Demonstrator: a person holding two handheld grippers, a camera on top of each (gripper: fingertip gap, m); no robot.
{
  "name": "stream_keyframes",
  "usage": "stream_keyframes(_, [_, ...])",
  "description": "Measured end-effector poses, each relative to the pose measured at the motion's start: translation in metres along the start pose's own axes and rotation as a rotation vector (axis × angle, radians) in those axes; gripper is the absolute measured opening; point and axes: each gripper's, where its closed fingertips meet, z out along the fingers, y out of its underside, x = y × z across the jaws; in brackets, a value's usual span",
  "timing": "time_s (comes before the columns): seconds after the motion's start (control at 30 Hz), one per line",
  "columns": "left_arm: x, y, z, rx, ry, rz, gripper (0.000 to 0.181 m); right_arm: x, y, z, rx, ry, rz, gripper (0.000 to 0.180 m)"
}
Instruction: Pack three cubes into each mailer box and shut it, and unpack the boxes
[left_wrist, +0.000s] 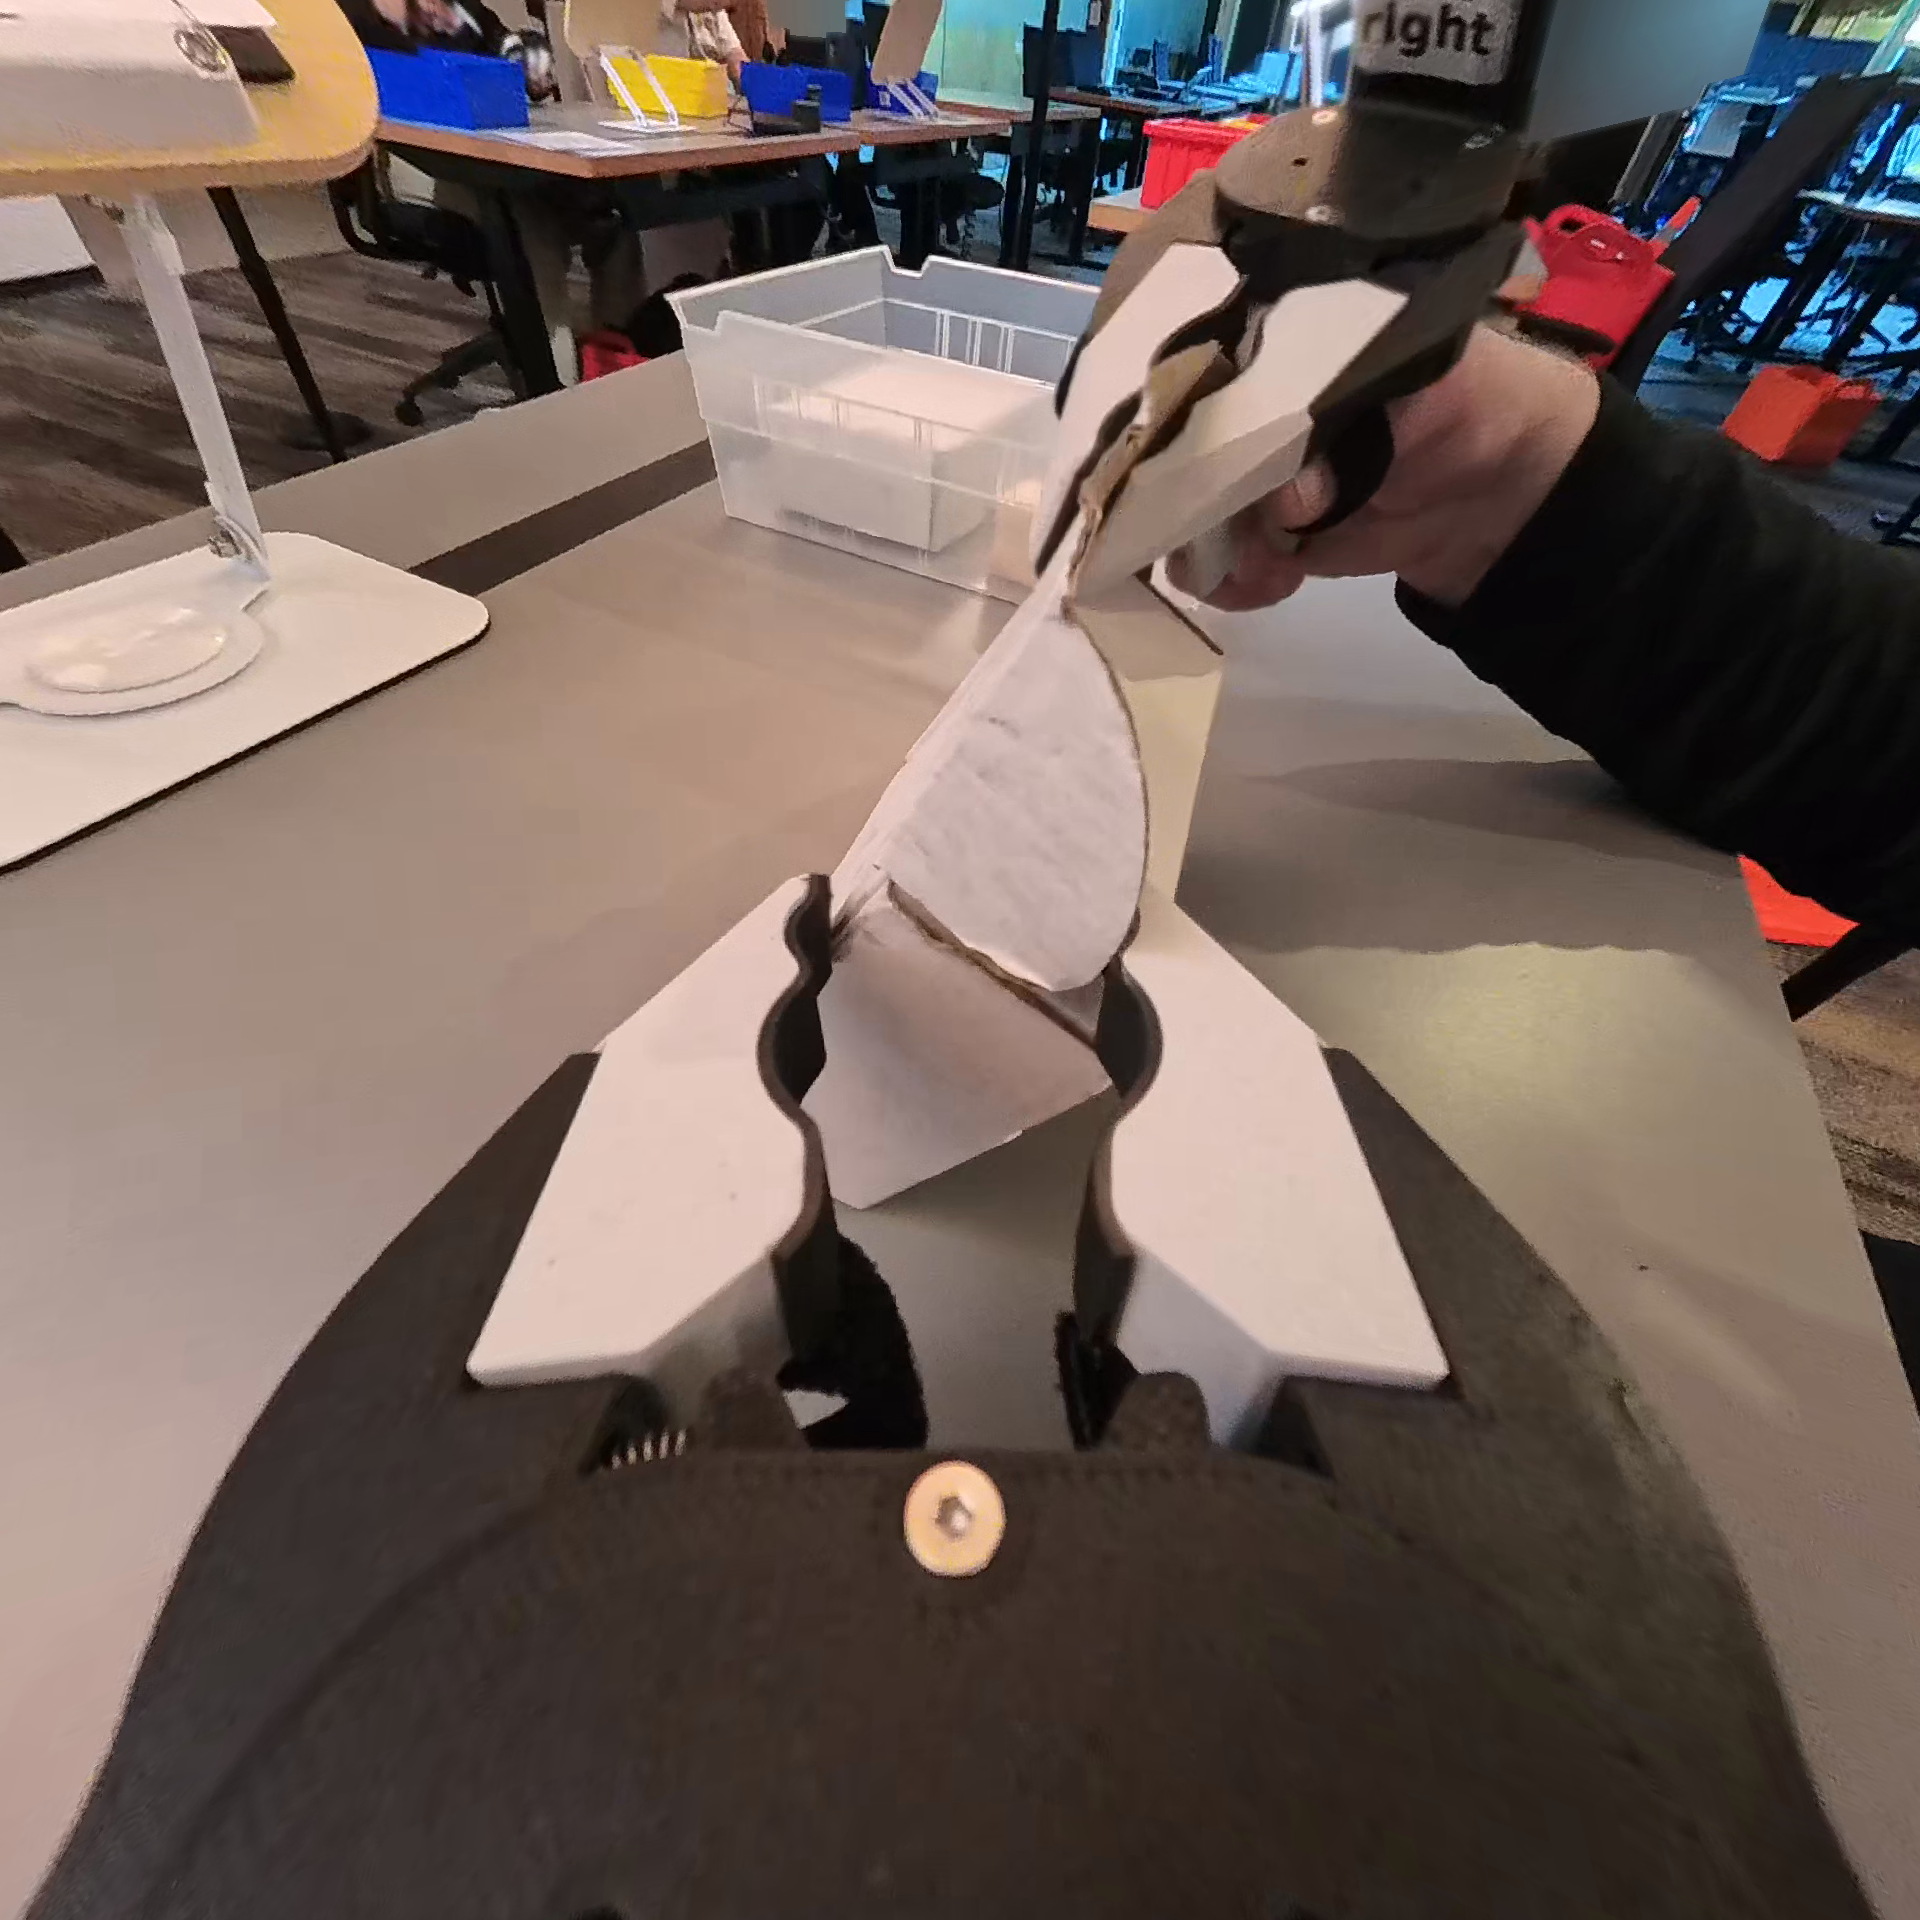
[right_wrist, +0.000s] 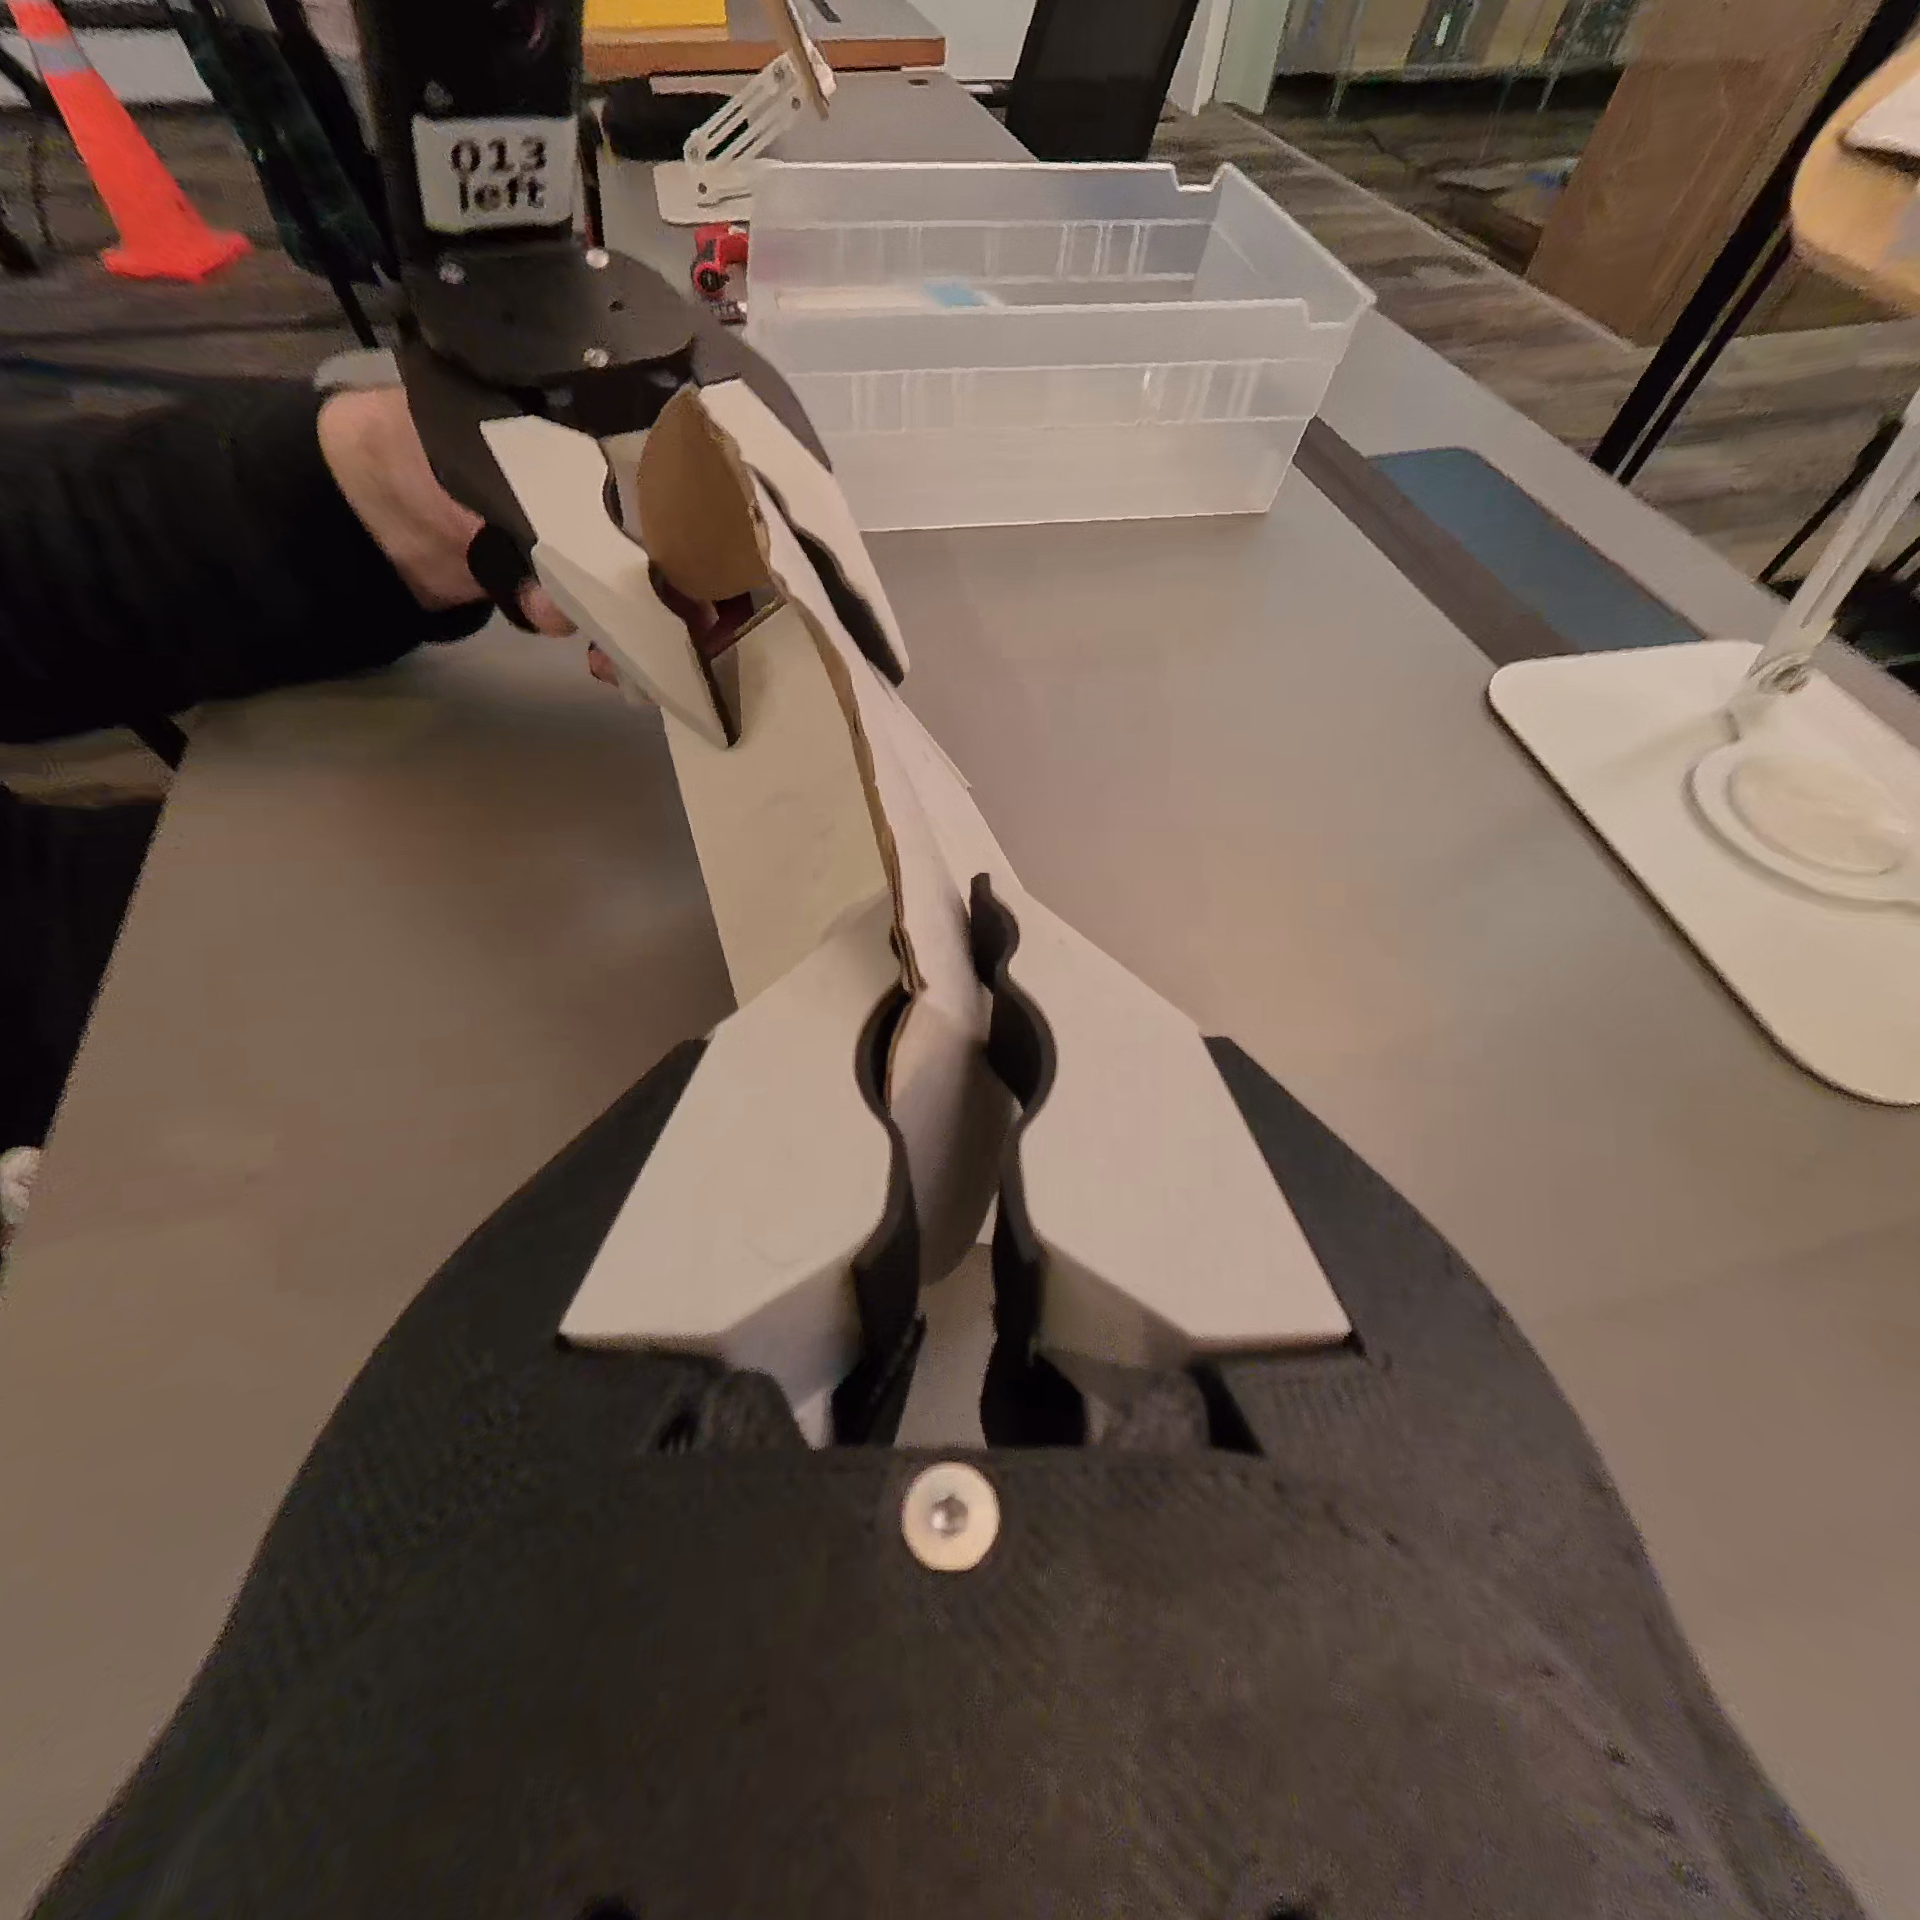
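Our gray desk (left_wrist: 436, 935) is nearly bare. We hold the mailer box (left_wrist: 1023, 831) up above it. Left gripper (left_wrist: 961, 997) fingers pinch one end, right gripper (right_wrist: 951, 1023) fingers pinch the other. It seems light and bendy, so edges are best to grab.

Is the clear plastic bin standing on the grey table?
Yes, the clear plastic bin stands on the grey table, beyond both grippers.
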Motion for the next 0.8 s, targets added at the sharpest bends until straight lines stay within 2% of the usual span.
stream_keyframes(0.03, [0.000,0.000,0.000,-0.002,-0.001,0.008,0.049,0.001,0.000,0.000,0.007,-0.011,0.039,0.004])
stream_keyframes(0.17, [0.001,0.000,0.001,-0.005,0.004,0.028,0.047,0.005,-0.001,0.000,-0.008,-0.032,0.150,0.005])
stream_keyframes(0.43, [-0.003,-0.001,0.002,0.005,-0.010,0.034,0.046,0.015,-0.003,0.003,-0.018,-0.070,0.228,0.005])
stream_keyframes(0.8, [-0.004,-0.003,-0.003,0.004,-0.086,0.067,0.046,0.011,-0.001,0.003,-0.039,-0.078,0.176,0.004])
